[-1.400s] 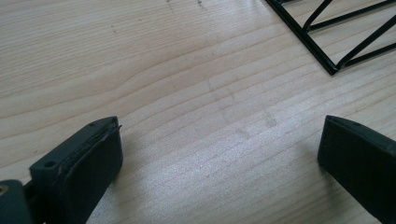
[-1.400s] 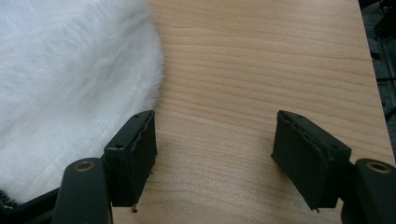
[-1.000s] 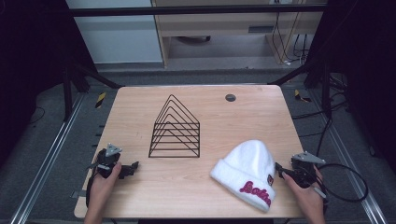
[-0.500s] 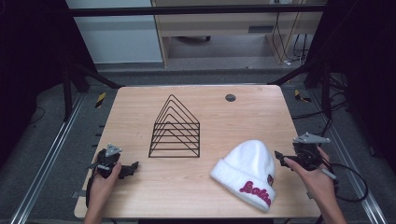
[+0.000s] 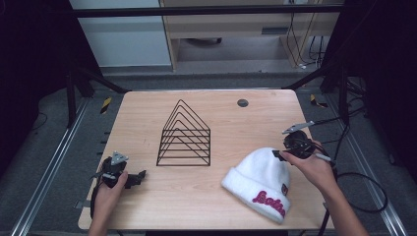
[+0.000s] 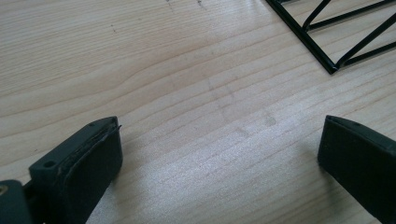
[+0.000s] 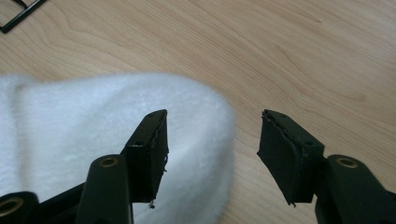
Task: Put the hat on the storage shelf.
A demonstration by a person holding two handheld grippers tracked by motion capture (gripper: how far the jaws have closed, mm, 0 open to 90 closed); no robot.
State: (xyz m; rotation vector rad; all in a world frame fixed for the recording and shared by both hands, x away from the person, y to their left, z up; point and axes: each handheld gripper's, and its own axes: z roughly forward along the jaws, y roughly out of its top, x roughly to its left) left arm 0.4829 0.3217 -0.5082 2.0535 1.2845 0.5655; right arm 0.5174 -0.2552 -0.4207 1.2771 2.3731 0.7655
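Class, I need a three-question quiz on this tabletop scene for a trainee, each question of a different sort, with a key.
1. True or false: the right gripper is shut on the white beanie.
2. Which thing stands nearest the middle of the table? A) black wire rack B) beanie C) a cup
3. Fill in: the left gripper rests near the table's ____ edge, with open jaws.

Key
1. False: in the right gripper view its jaws stand apart at the beanie's rounded top.
2. A
3. Near (the person's side), at its left corner.
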